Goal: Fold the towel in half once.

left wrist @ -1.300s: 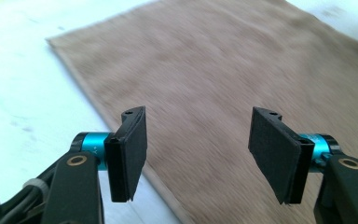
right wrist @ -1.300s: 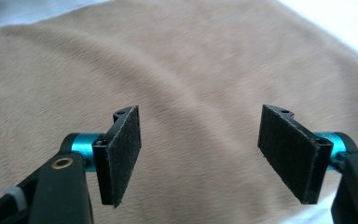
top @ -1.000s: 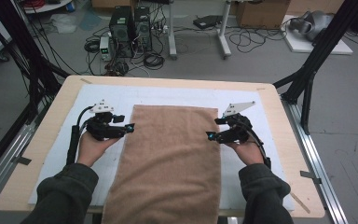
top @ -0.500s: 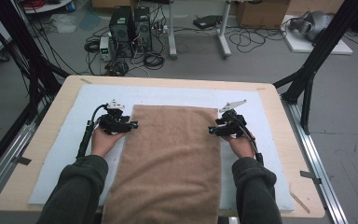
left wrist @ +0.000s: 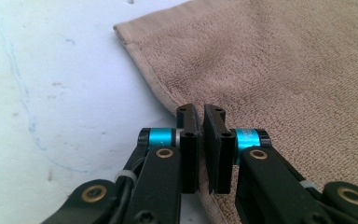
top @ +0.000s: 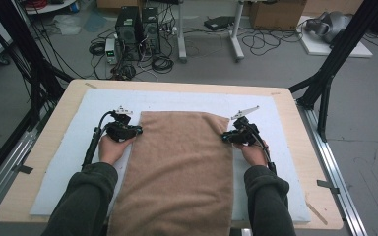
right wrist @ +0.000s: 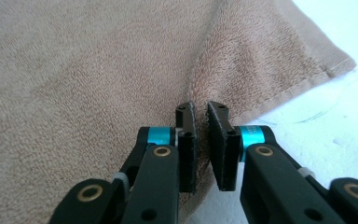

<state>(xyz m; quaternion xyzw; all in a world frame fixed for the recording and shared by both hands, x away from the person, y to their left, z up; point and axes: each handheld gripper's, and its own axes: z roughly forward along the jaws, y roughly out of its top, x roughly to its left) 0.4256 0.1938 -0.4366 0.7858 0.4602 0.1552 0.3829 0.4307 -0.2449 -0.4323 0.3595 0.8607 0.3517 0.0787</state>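
A tan towel (top: 179, 167) lies lengthwise on the white mat (top: 64, 162), its near end hanging over the table's front edge. My left gripper (top: 139, 131) sits at the towel's left edge near the far corner. In the left gripper view its jaws (left wrist: 200, 112) are pinched together on the towel's hem (left wrist: 168, 100). My right gripper (top: 224, 138) sits at the towel's right edge. Its jaws (right wrist: 200, 108) have just been closing and now pinch the towel (right wrist: 74, 70), with a crease running up from them. Both grippers rest low on the mat.
The white mat covers most of the wooden table (top: 34, 167). Black frame posts (top: 325, 73) stand at the table's far corners. Computer towers (top: 138, 24) and loose cables lie on the floor beyond the far edge. Metal rails (top: 334, 167) run along both table sides.
Both hands came down and inward to the towel's side edges. The jaws of both grippers went from open to closed on the edges.
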